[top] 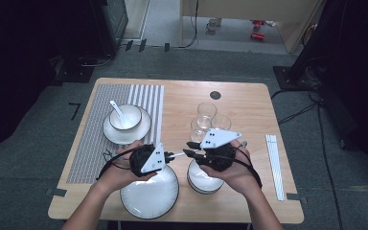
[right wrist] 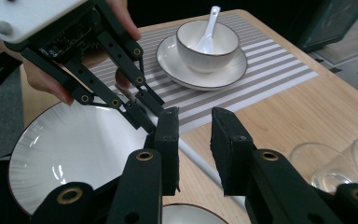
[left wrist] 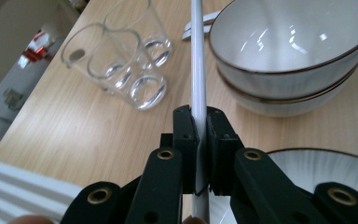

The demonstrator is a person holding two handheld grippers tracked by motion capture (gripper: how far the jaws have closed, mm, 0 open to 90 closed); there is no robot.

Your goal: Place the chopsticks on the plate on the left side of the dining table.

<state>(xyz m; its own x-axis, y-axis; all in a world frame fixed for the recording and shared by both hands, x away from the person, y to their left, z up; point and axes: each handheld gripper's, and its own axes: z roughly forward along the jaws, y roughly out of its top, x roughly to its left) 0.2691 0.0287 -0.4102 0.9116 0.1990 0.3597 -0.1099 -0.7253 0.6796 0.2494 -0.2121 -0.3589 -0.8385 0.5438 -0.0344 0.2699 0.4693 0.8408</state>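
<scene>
1. Striped grey-and-white placemat (top: 100,129) covers the left part of the wooden table (top: 249,103); on it I see a saucer (top: 126,129) carrying a small bowl (top: 125,116) with a white spoon (top: 117,110) in it.
2. Large white plate (top: 149,194) sits at the near edge, just right of the mat.
3. My left gripper (left wrist: 202,122) hovers over that plate's far rim. Its jaws are pinched tight on a white chopstick (left wrist: 197,60), which runs forward from the pads toward the stacked bowls.
4. In the high view the chopstick (top: 176,155) spans the gap between both grippers, roughly level, above the table between the plate and the bowls.
5. My right gripper (right wrist: 195,144) faces the left one. Its jaws stand apart, one on each side of the chopstick (right wrist: 200,163), gripping nothing.
6. Two stacked dark-rimmed bowls (top: 202,179) rest under my right hand (top: 237,175).
7. Three clear glasses (top: 206,120) cluster just beyond the grippers.
8. More white chopsticks (top: 274,165) lie together along the right edge.
</scene>
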